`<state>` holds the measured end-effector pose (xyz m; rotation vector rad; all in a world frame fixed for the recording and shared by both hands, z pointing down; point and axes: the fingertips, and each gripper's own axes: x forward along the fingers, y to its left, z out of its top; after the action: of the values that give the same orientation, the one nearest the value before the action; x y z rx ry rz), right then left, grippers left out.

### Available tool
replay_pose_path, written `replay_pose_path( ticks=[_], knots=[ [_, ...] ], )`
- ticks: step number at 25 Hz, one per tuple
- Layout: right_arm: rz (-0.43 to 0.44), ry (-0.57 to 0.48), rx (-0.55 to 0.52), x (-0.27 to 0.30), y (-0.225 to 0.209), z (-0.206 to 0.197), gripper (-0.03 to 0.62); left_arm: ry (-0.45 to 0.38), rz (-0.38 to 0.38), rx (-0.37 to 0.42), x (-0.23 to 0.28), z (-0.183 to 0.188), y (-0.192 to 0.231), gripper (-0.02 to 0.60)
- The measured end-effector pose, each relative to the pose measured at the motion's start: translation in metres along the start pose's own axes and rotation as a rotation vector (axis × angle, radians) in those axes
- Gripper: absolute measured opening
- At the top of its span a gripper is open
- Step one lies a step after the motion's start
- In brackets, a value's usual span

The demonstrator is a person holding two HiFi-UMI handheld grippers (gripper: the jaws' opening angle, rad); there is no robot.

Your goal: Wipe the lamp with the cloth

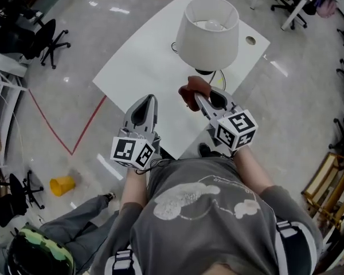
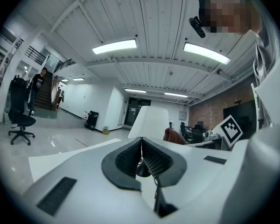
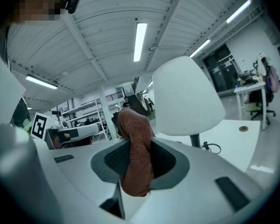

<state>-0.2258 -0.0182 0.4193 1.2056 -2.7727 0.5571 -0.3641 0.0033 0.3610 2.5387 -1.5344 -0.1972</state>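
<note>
A yellow cup (image 1: 62,185) is sitting on the glossy floor near a red tape line (image 1: 51,128). Black office chairs (image 1: 49,39) are standing well apart from the white table (image 1: 143,67).

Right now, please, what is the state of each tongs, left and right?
The left tongs: closed, holding nothing.
The right tongs: closed on the cloth.

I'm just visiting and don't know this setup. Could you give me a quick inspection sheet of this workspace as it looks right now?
Surface: white table, with a round hole near one corner.
Job's things: white-shaded lamp upright on the table; reddish-brown cloth held near it.
Clutter: nothing seen on the table.
Grippers: left gripper jaws together, empty; right gripper shut on the cloth.
Cables: black cable lying by the lamp.
Surroundings: office chairs, red floor tape, yellow container on the floor.
</note>
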Motion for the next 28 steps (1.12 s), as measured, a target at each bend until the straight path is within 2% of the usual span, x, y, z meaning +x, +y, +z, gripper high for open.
replay_pose_path(
  ticks=[6,17,28],
  knots=[
    [-0.123,-0.046,0.001,0.038,0.025,0.013,0.100,0.006,-0.123,0.009,0.007,0.019,0.045,0.008],
    [-0.389,-0.141,0.016,0.079,0.037,0.043,0.100,0.027,-0.364,0.014,0.037,0.031,0.083,0.008],
    [-0.535,-0.217,0.052,0.102,0.012,0.102,0.100,-0.015,-0.460,0.030,0.089,0.055,0.085,0.008]
  ],
)
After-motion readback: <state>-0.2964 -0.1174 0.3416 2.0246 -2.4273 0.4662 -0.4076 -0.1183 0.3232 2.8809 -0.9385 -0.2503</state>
